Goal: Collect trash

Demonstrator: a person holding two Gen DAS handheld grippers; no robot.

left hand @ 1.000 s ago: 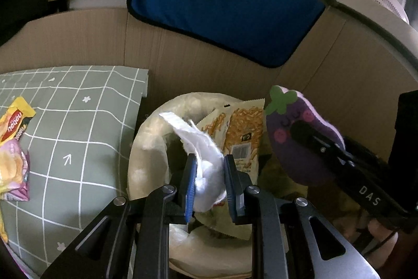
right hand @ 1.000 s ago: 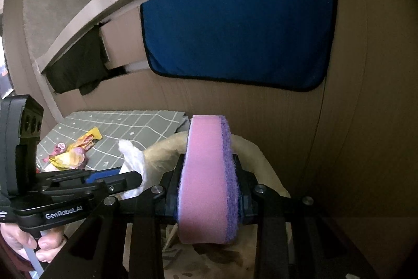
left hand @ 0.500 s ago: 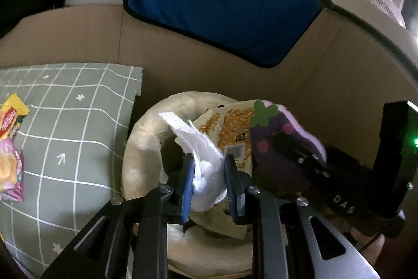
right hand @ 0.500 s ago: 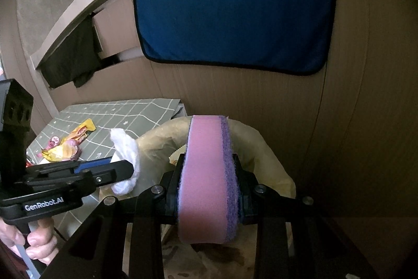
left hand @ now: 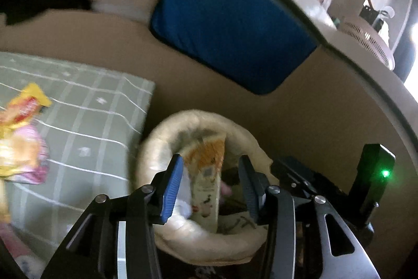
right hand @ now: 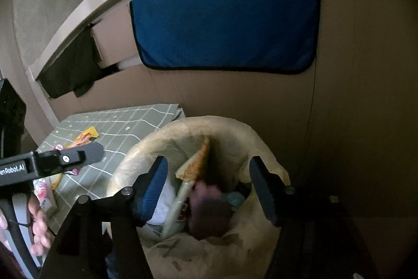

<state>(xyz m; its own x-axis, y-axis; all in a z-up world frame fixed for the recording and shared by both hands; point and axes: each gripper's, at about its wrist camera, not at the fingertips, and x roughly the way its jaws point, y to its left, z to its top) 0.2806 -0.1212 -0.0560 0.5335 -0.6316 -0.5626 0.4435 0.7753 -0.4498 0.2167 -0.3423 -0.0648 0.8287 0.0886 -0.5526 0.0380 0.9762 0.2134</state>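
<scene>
A trash bin with a cream liner (left hand: 156, 148) (right hand: 261, 137) stands beside the mat. Inside it lie an orange snack packet (left hand: 209, 164) (right hand: 198, 161), a white crumpled tissue (left hand: 184, 203) (right hand: 163, 205) and a purple eggplant-shaped sponge (right hand: 209, 211), which looks blurred. My left gripper (left hand: 211, 187) is open and empty above the bin. My right gripper (right hand: 209, 190) is open and empty above the bin too. The left gripper's finger shows in the right wrist view (right hand: 65, 158).
A green checked mat (left hand: 86, 127) (right hand: 135, 122) lies left of the bin, with yellow and pink snack wrappers (left hand: 21, 132) (right hand: 83, 137) on it. A blue cloth (left hand: 230, 25) (right hand: 224, 17) hangs on the cardboard wall behind.
My left gripper opened and dropped the white tissue into the bin. My right gripper opened and dropped the purple sponge into the bin. Both grippers rose slightly.
</scene>
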